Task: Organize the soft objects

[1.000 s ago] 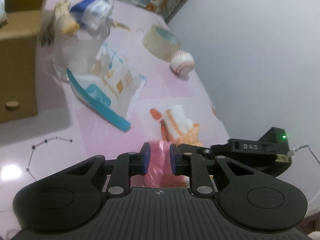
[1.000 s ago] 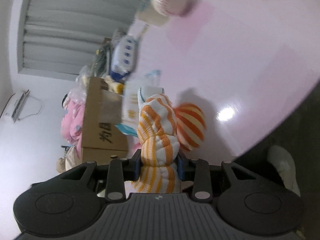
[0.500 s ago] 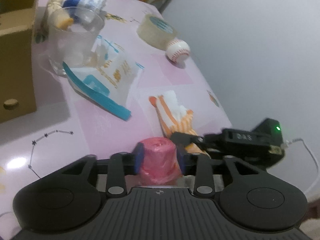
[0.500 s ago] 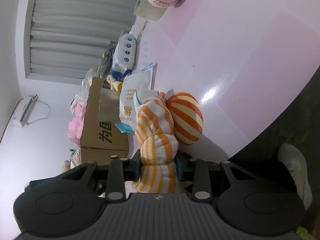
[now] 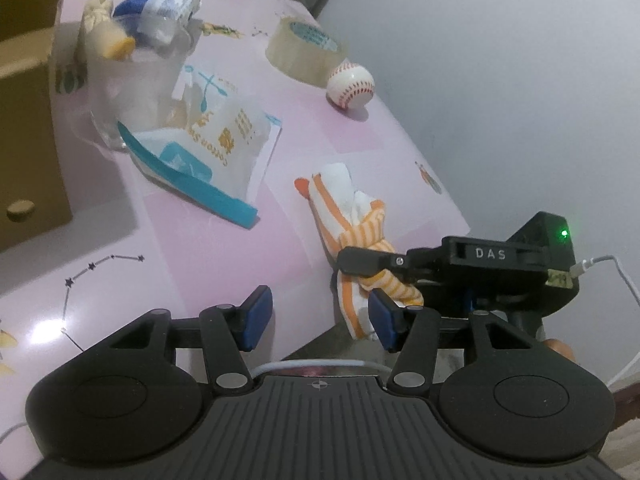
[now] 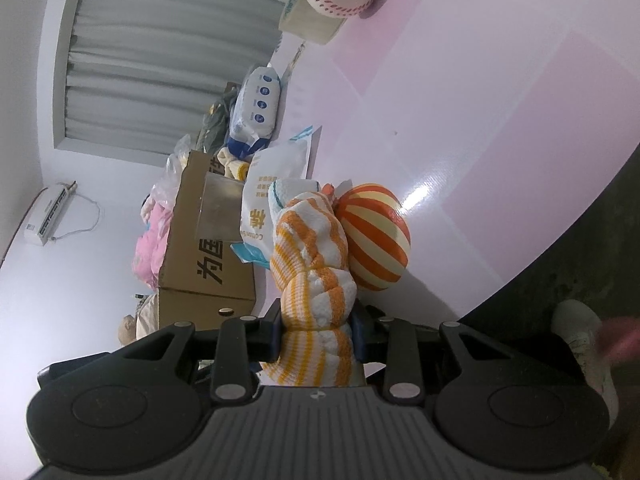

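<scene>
Hidden/unclear first: lower end of the orange-white striped cloth (image 6: 316, 264) is cut off behind the right gripper (image 6: 316, 336) body in the right wrist view; a pink blur at the far right edge there can't be identified. In the left wrist view, the glass cup (image 5: 132, 92) is blurred, contents hard to read, & the cardboard box (image 5: 24, 120) is cropped by the frame edge.

Left gripper (image 5: 316, 316): jaws spread wide, nothing between the blue pads (image 5: 256, 316); it hangs over the near edge of the pink table (image 5: 200, 248).

Right gripper: clamped on the striped cloth, which is twisted into a knotted roll. Cloth lies at the table's near-right edge, partly overhanging it. From the right wrist cam, an orange/cream striped ball (image 6: 376, 236) sits touching the cloth's side; not visible from the left cam.

Around: cotton-pad bag (image 5: 208, 148) w/ teal strip lies between cup & cloth, apart from the cloth. Tape roll (image 5: 306, 48) & baseball (image 5: 351, 85) sit just beside each other, farther back. Wipes pack (image 5: 168, 4) near the far edge, behind the cup.
</scene>
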